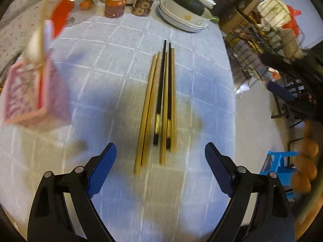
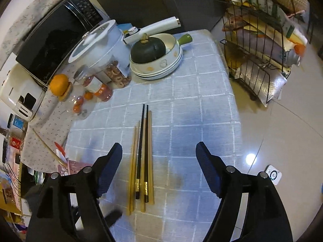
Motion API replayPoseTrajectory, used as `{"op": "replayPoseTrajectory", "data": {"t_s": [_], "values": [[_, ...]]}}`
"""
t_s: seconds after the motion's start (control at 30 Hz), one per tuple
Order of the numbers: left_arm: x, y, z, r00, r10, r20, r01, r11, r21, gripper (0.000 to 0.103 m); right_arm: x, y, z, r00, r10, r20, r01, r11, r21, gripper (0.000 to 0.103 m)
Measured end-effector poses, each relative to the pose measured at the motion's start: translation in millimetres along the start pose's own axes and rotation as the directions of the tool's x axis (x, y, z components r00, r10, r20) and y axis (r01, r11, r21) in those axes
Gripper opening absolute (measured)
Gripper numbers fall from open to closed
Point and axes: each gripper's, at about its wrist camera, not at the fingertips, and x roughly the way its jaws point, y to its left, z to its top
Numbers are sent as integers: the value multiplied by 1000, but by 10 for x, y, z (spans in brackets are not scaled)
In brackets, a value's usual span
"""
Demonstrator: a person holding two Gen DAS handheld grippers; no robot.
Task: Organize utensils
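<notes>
Several chopsticks (image 1: 159, 109) lie side by side on the pale blue checked tablecloth (image 1: 105, 64), some plain wood, two black with gold bands. My left gripper (image 1: 160, 153) hovers open over their near ends, one blue pad on each side, touching nothing. In the right wrist view the same chopsticks (image 2: 142, 161) lie lengthwise between the fingers of my right gripper (image 2: 159, 153), which is open and empty above them. A pink utensil basket (image 1: 34, 92) with a red-handled tool and a wooden spoon stands at the left; only its corner (image 2: 68, 167) shows in the right wrist view.
At the table's far end stand stacked white plates (image 2: 157, 68) with a dark green squash (image 2: 148, 48), a white pot (image 2: 97, 46), jars (image 1: 117, 0) and oranges (image 2: 59, 84). Right of the table edge a wire rack (image 2: 260, 46) stands on the tiled floor.
</notes>
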Motion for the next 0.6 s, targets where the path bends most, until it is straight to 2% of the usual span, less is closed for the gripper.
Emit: {"op": "replayPoseTrajectory", "data": {"t_s": [0.1,0.23,0.3,0.4,0.6], "values": [[209,68,168,1000,-4,4,5,999,-49,72,-36,4,33,1000,-7,7,7,1000,-11,74],[384,128,307,1000,27,4,-27,998,-55,62,-68,-10,81,999,47,5,-47,999,11,74],[436,153,349,999,48,8,-48,997,-55,60,-29,-59,86,999,50,-16,-49,998,41,74],[526,196,409,997,77,11,-76,995,-63,49,86,-123,88,997,42,-59,-37,996,83,73],[672,176,489,993,115,3,-115,993,-39,41,141,-120,67,993,78,-90,-68,992,103,62]]}}
